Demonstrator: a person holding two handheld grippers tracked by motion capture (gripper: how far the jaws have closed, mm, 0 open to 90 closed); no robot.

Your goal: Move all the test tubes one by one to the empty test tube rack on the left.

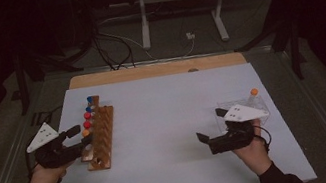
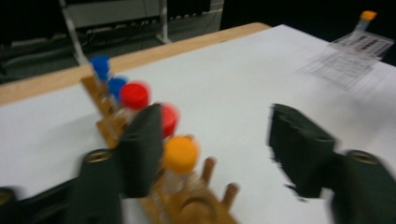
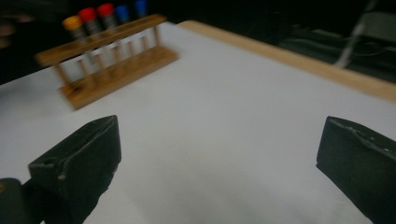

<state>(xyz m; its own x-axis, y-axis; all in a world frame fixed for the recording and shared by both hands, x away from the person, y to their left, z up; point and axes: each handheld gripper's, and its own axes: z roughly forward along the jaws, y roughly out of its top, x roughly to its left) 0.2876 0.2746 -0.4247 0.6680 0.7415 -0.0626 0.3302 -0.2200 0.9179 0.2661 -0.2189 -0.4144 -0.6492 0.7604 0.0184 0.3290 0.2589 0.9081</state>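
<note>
My left tool (image 1: 77,137) stood with its jaws apart at the near end of the wooden rack (image 1: 100,138), pressing on nothing; the orange-capped tube (image 2: 180,156) sat in the rack just beside one jaw. My right tool (image 1: 206,139) hung wide open and empty over the bare table (image 1: 165,116), well apart from the rack.

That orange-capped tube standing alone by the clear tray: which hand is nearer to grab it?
The right: its claw sits open beside the clear tray holding the orange-capped tube; the left claw is across the table at the wooden rack.
</note>
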